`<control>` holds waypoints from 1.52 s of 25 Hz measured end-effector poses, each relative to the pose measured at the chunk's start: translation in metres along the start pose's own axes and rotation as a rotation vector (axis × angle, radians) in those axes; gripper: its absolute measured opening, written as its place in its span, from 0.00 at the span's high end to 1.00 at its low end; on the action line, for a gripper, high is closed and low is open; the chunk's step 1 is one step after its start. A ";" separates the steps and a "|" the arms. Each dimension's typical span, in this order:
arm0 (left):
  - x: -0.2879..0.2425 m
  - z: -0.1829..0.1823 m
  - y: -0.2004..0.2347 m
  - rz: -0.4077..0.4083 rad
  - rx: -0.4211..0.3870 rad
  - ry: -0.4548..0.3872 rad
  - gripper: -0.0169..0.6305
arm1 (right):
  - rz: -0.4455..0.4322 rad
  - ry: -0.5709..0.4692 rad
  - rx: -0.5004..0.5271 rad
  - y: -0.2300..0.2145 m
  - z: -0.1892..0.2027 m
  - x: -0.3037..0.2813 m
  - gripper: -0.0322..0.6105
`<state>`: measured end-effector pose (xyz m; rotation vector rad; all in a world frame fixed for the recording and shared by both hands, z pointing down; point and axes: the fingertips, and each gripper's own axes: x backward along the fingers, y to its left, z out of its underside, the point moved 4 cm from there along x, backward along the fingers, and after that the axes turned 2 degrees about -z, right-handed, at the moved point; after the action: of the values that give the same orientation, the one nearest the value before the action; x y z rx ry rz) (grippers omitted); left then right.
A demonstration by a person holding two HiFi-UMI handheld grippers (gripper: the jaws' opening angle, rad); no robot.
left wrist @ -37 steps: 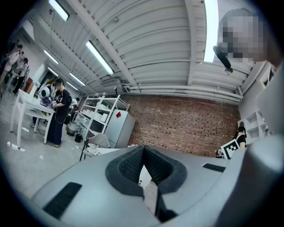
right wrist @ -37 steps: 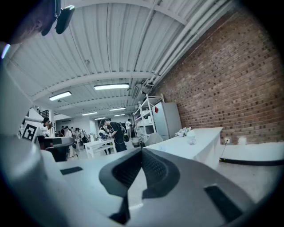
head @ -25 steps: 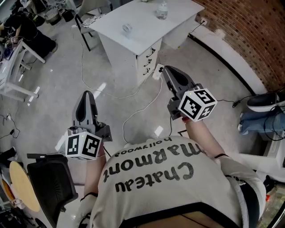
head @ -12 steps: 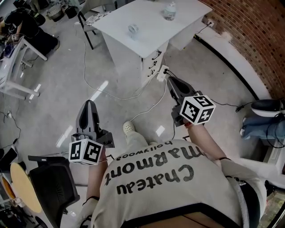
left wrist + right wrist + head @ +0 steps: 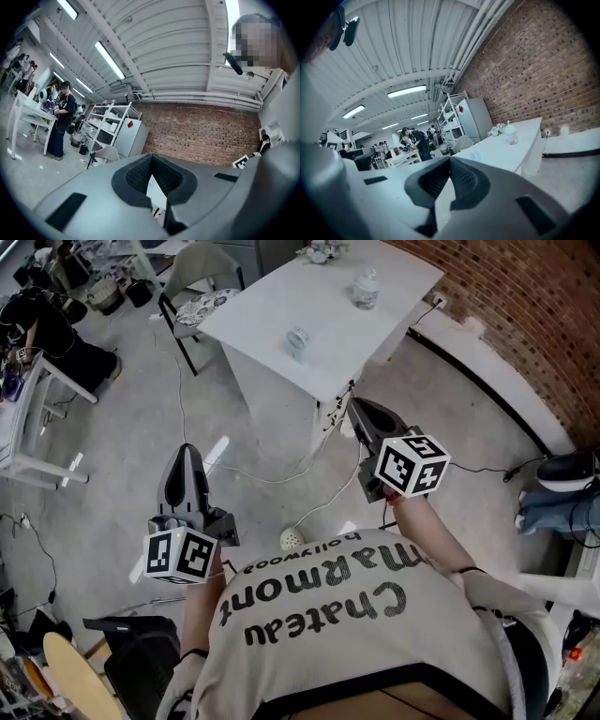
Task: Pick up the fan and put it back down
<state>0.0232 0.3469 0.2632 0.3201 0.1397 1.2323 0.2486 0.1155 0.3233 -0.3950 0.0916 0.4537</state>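
Left tongs (image 5: 185,454) and right tongs (image 5: 357,409), clenched empty, now nearer white table (image 5: 272,298) edge, open floor (image 5: 141,409) between.

Held forward of the torso, well apart: left gripper (image 5: 185,454) and right gripper (image 5: 362,409). Both jaw pairs are closed together; right gripper is tipped slightly down.

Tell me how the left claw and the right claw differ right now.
In the head view, the left claw hangs over bare floor, clear of the white table, while the right claw has its tip at that table's near corner. The left claw also sits lower in frame than the right claw. Both are shut and empty.
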 end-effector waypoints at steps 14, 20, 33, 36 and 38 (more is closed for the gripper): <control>-0.060 0.029 0.059 0.137 0.021 0.179 0.97 | 0.104 0.037 -0.064 -0.007 0.031 -0.064 0.95; -0.074 0.079 0.100 0.052 0.082 0.234 0.97 | 0.146 0.148 -0.063 -0.033 0.067 -0.089 0.94; -0.168 0.059 0.114 0.017 0.080 0.220 0.97 | 0.122 0.106 -0.051 -0.100 0.008 -0.193 0.87; -0.190 0.052 0.114 0.007 0.064 0.198 0.97 | 0.093 0.098 -0.053 -0.111 -0.004 -0.215 0.83; -0.201 0.050 0.116 -0.017 0.067 0.188 0.97 | 0.070 0.109 -0.053 -0.118 -0.006 -0.230 0.81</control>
<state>-0.1340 0.1837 0.3339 0.2599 0.3457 1.2412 0.0949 -0.0782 0.3988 -0.4695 0.1997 0.5039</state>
